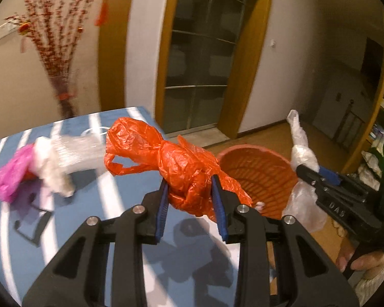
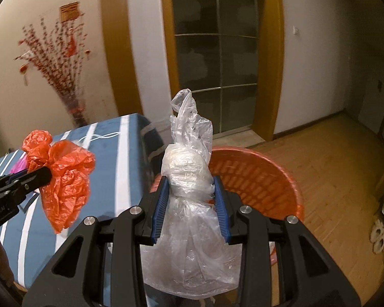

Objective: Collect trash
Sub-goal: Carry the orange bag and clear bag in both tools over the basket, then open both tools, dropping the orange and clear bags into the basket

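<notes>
My left gripper [image 1: 190, 183] is shut on a crumpled orange plastic bag [image 1: 176, 161] and holds it above the table edge, next to an orange basket [image 1: 258, 171] on the floor. My right gripper [image 2: 190, 185] is shut on a clear plastic bag [image 2: 189, 168] and holds it over the near rim of the basket [image 2: 258, 174]. In the right wrist view the orange bag [image 2: 64, 176] hangs at the left. In the left wrist view the right gripper [image 1: 310, 172] with the clear bag [image 1: 300, 151] is at the right. A pink bag [image 1: 9, 176] and white clear wrapping [image 1: 66, 156] lie on the table.
The table has a blue cloth with white stripes [image 1: 130, 194]. A vase of red branches [image 1: 56, 51] stands by the wall behind it. A glass door with a wooden frame [image 1: 204, 58] is straight ahead. Wooden floor [image 2: 332, 174] lies to the right of the basket.
</notes>
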`<state>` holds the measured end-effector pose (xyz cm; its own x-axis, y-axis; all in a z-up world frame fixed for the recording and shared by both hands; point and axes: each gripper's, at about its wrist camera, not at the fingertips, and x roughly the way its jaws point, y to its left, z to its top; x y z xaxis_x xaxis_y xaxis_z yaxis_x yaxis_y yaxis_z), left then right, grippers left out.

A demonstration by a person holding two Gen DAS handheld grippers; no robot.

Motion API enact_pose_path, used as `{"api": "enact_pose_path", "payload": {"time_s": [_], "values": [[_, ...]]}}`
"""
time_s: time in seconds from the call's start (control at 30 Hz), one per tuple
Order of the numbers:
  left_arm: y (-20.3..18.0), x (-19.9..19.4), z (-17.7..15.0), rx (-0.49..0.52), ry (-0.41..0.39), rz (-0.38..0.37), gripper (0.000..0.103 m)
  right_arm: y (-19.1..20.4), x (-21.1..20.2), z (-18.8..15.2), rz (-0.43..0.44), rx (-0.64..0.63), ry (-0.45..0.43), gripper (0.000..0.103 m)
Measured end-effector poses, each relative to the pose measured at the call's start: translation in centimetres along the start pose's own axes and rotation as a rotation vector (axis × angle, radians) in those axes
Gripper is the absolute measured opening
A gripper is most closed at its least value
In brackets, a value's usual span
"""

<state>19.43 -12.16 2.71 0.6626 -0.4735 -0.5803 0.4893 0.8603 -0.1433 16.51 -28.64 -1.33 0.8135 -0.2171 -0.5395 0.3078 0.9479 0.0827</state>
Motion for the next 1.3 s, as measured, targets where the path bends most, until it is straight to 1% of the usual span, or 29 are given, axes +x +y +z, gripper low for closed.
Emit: {"api": "enact_pose_path", "payload": {"time_s": [0.17, 0.33, 0.5, 0.7, 0.83, 1.1, 1.17, 1.23, 1.3], "values": [[-2.1, 3.9, 0.8, 0.025, 0.036, -0.062, 0.032, -2.0, 0.8, 0.2, -0.025, 0.034, 0.006, 0.035], [-4.3, 7.9, 1.2, 0.085, 0.083, -0.109, 0.032, -3.9, 1.4, 0.0, -0.050, 0.079, 0.016, 0.035], [-6.0, 11.2, 1.2, 0.136, 0.109, -0.149, 0.032, -5.4, 2.7, 0.0, -0.066, 0.121, 0.029, 0.035], [-6.9, 13.3, 0.9, 0.170, 0.119, -0.177, 0.033, -6.7, 4.0, 0.0, -0.064, 0.152, 0.042, 0.035], [-6.2, 14.4, 0.9, 0.167, 0.130, -0.188, 0.033, -6.8, 4.9, 0.1, -0.061, 0.153, 0.055, 0.035], [-6.8, 15.5, 0.9, 0.183, 0.137, -0.190, 0.035, -7.5, 5.7, 0.2, -0.056, 0.177, 0.063, 0.035], [-7.0, 15.5, 0.8, 0.181, 0.139, -0.186, 0.041, -7.9, 5.7, 0.2, -0.057, 0.183, 0.063, 0.040], [-7.0, 15.4, 0.8, 0.178, 0.133, -0.177, 0.053, -8.3, 5.8, 0.1, -0.059, 0.192, 0.066, 0.047], [-7.0, 15.4, 0.8, 0.175, 0.128, -0.167, 0.059, -8.6, 5.8, 0.1, -0.063, 0.201, 0.069, 0.049]]}}
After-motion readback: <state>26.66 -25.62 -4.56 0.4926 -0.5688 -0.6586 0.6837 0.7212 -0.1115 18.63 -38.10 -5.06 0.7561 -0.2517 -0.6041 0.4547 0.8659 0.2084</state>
